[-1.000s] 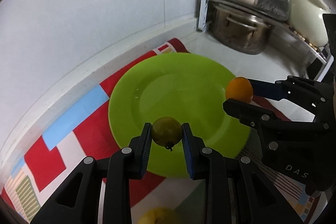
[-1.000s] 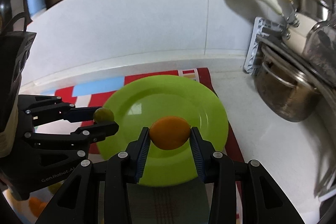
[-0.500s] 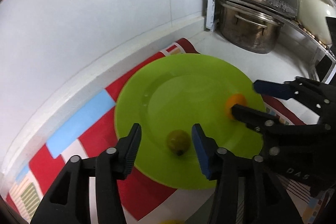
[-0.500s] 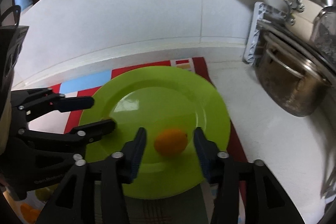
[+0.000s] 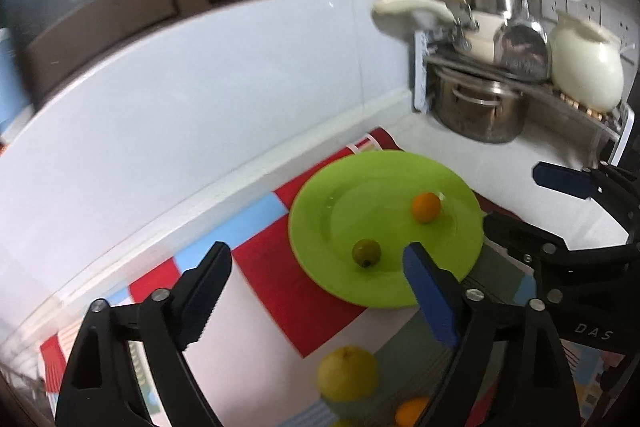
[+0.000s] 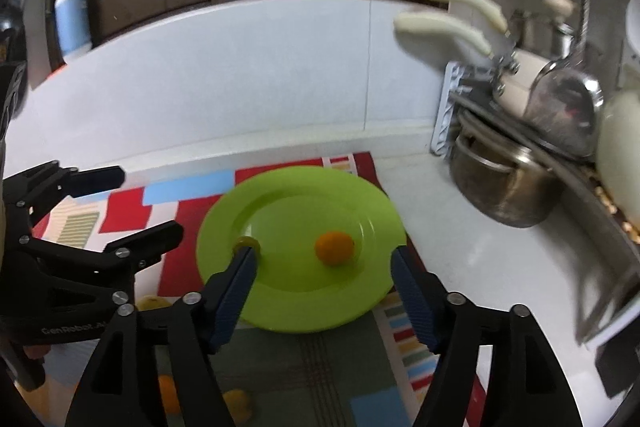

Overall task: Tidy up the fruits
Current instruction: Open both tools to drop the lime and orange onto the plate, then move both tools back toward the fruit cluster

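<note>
Fruits sit partly sorted. From the left wrist view, a small green fruit (image 5: 365, 252) and a small orange (image 5: 427, 207) lie apart on the green plate (image 5: 320, 195), which rests on a patchwork mat (image 5: 276, 283) on the worktop (image 5: 520, 163). The left hand-held gripper (image 5: 316, 279) is spread wide and empty. Nearer the camera, a yellow fruit (image 5: 347, 373) and another orange (image 5: 412, 411) lie on the mat off the plate.

From the right wrist view, the right hand-held gripper (image 6: 324, 271) also gapes wide, holding nothing, with the orange (image 6: 334, 247) on the plate (image 6: 360, 195) between its fingers. These fruits look light, round and firm, likely to roll; grip each across its widest middle, gently, so the skin is not bruised.
</note>
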`<state>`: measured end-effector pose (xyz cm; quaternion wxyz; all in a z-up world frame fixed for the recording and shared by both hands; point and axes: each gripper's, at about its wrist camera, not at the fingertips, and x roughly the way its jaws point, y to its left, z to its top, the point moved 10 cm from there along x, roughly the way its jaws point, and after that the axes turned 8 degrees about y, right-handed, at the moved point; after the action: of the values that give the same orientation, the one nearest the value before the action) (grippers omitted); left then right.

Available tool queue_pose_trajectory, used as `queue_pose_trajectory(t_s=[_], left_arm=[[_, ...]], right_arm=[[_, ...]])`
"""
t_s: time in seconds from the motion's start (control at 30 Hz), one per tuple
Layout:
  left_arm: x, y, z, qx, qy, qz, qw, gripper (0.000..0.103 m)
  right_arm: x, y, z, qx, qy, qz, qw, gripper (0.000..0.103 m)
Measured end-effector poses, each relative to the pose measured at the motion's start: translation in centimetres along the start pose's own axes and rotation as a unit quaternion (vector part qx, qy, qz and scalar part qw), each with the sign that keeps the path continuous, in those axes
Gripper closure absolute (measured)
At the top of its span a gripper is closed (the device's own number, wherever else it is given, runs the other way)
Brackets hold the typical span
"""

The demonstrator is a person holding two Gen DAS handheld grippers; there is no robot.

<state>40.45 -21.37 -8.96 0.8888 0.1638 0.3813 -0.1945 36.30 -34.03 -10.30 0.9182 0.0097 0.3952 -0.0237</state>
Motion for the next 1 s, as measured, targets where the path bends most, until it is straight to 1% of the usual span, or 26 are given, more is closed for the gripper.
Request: queue_pose_trajectory(t_s=[0.1, 0.27, 0.5, 0.83, 1.0], left_arm=[[-2.0, 0.9, -0.8, -0.017, -0.008, 0.003, 0.9998, 0.010], [-5.8, 2.6, -2.5, -0.038, -0.031, 0.021, 0.9986, 0.005], [-10.6, 5.3, -5.3, -0.059, -0.053, 0.038, 0.9961, 0.005], [-16.1, 9.7, -8.5, -0.071, -0.081, 0.054, 0.9927, 0.003], [-18.0, 12.2, -10.3, -0.073, -0.091, 0.060, 0.9913, 0.003]], right_arm=[[-2.4, 0.8, -0.2, -0.003, -0.014, -0.003, 1.000, 0.027], [-5.4, 2.7, -0.7, -0.010, -0.031, -0.001, 0.999, 0.021], [-9.4, 6.2, -1.5, -0.017, -0.058, 0.004, 0.998, 0.016], [-13.4, 12.5, -2.7, -0.025, -0.088, 0.020, 0.996, 0.016], [-14.5, 15.6, -3.5, -0.020, -0.097, 0.016, 0.995, 0.016]])
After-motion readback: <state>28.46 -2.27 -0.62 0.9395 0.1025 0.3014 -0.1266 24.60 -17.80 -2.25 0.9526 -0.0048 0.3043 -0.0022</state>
